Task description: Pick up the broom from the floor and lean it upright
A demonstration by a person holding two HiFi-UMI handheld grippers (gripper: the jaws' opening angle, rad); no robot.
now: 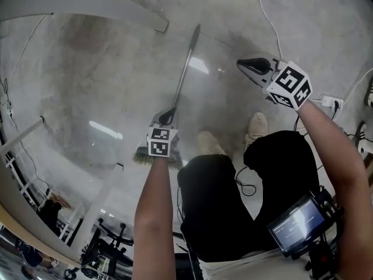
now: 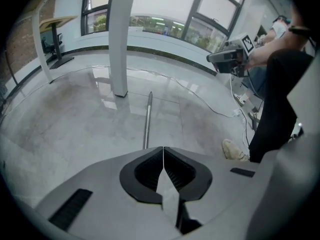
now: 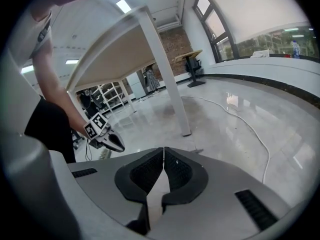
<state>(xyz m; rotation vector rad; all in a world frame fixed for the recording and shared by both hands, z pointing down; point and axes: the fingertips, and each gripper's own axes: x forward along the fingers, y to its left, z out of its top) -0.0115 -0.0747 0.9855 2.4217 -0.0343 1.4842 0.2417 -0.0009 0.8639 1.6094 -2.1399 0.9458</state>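
Observation:
The broom lies flat on the grey floor. Its metal handle (image 1: 185,69) runs away from me and its bristle head (image 1: 143,155) sits by my feet. My left gripper (image 1: 165,116) hangs just above the lower end of the handle, near the head, jaws shut and empty. In the left gripper view the handle (image 2: 147,119) stretches straight ahead beyond the closed jaw tips (image 2: 163,148). My right gripper (image 1: 246,65) is to the right of the handle and higher, well apart from it, shut with nothing in it (image 3: 163,149). It looks across at the left gripper (image 3: 107,140).
A white table leg (image 2: 120,44) stands just past the handle's far end, with the tabletop's edge (image 1: 87,10) over it. A white cable (image 1: 265,16) crosses the floor to a power strip (image 1: 329,102) at right. The person's shoes (image 1: 256,127) stand beside the broom head.

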